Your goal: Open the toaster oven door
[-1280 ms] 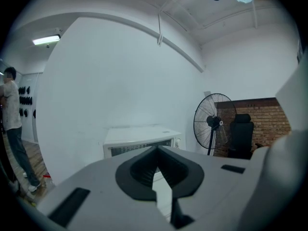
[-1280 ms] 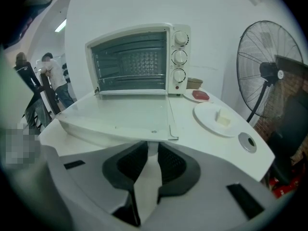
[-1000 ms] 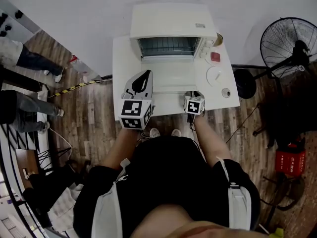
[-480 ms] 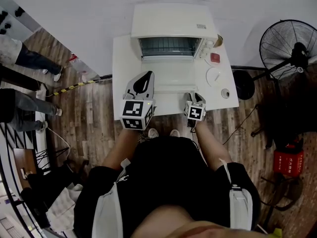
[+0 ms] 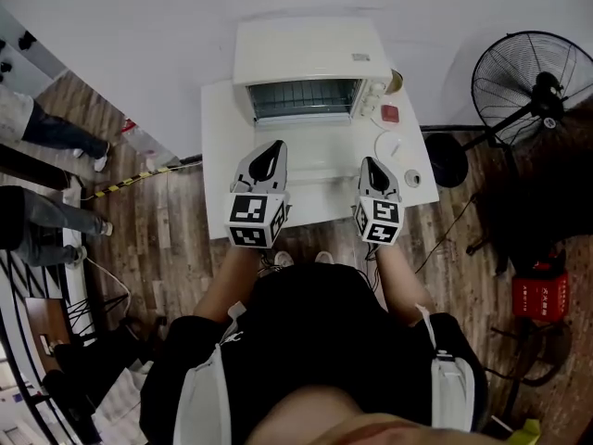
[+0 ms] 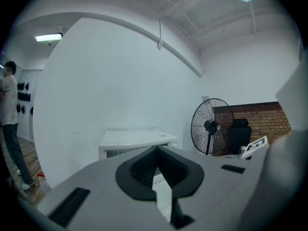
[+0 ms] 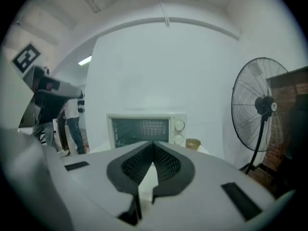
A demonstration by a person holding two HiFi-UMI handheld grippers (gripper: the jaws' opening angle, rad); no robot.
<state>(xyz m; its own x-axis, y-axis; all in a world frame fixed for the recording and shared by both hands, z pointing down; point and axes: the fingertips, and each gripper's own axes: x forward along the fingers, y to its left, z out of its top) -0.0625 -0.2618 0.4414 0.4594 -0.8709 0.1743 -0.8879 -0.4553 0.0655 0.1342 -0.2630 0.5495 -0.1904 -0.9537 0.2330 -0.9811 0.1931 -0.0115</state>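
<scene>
A fan (image 5: 530, 86) stands at 2 o'clock, and a small red thing (image 5: 390, 113) sits on the table (image 5: 218, 128). The toaster oven (image 5: 306, 54) is at 12 o'clock, apart from the left claw (image 5: 275, 144) and right claw (image 5: 369, 161). Both claws are pinched together, holding nothing.

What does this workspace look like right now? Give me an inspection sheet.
Surface: white table on a wood floor.
Job's things: toaster oven at the table's back; door looks shut.
Clutter: tan cup, red item, white disc, small round item, all on the table's right side.
Grippers: left gripper and right gripper both shut, empty, over the table's front.
Cables: thin cable on the floor, right.
Surroundings: fan, red box, people's legs at left.
</scene>
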